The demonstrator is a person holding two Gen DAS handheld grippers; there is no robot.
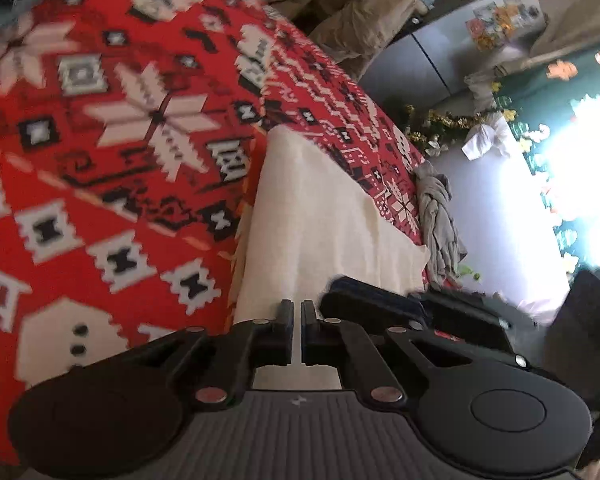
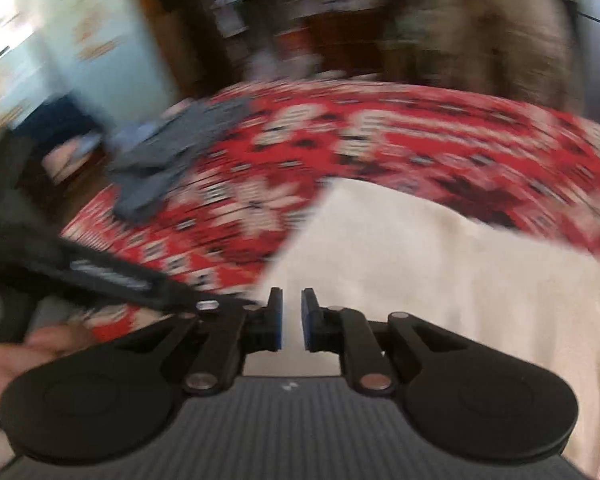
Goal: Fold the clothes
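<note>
Over red patterned blanket [image 1: 100,160]: lying flat, cream cloth [image 1: 320,208]; hovering above it, left hand-held gripper [image 1: 297,332] nearly closed, right hand-held gripper [image 2: 292,320] slightly parted, gripping nothing.

Red patterned bedspread [image 1: 100,200], cream cloth [image 1: 324,216] (flat), grey garment [image 2: 168,152]

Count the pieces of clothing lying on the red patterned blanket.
3: a cream garment under both claws, a grey garment hanging off the blanket's edge, and a blue-grey one at the far left. Others may lie outside the views.
</note>
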